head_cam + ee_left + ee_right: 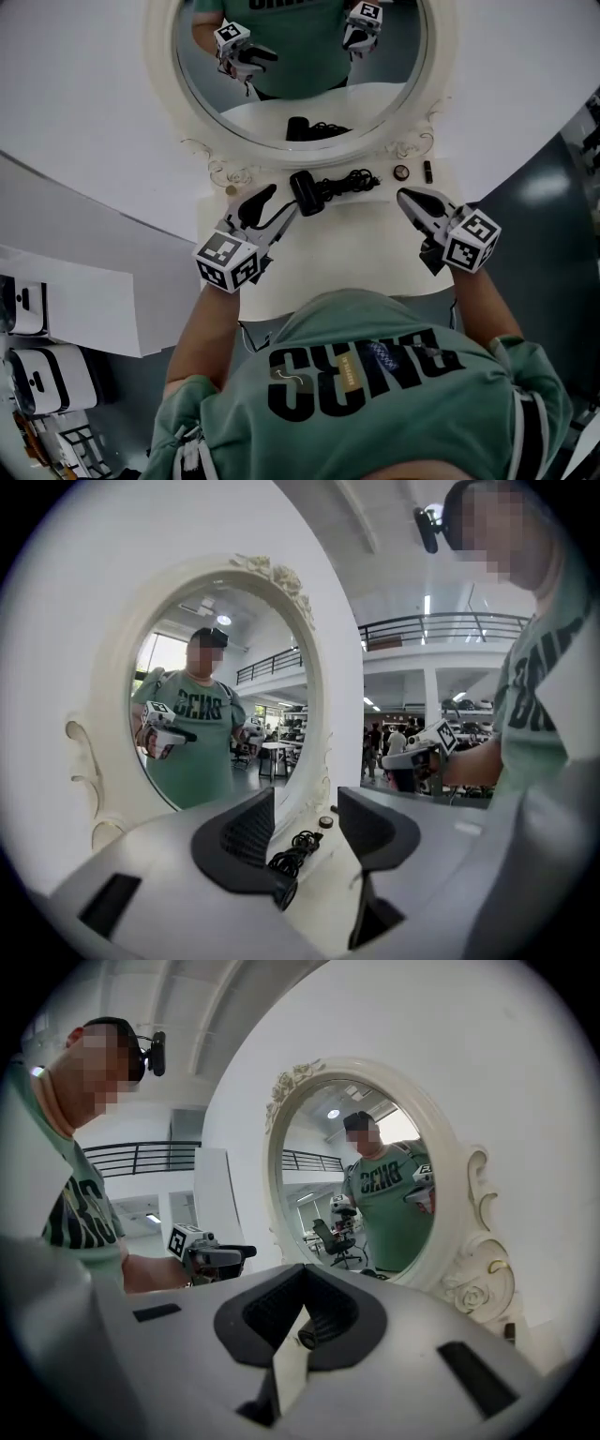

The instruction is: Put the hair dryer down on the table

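Your hair dryer point(305, 192) is lying on the white table point(356, 253), right up against the base of the big oval mirror point(211, 82). Its cord point(349, 181) is bunched up just to its right.

Your left gripper point(281, 200) has its jaws apart and nothing between the pads. Through the gap you only see the cord further back on the tabletop. From the head view its tips look close to the dryer's left side, but it isn't gripping it. Your right gripper point(408, 197) is well off to the right with its jaws closed together on nothing, pointing toward the mirror.

There's a bit of clutter along the mirror base. A small round cap-like thing point(401, 172) sits right of the cord, and a little dark stick point(427, 171) lies just beyond that. A tiny gold bit point(232, 189) sits over on the left by the frame's scrollwork. None of it touches the dryer. The mirror shows both grippers and the dryer reflected.
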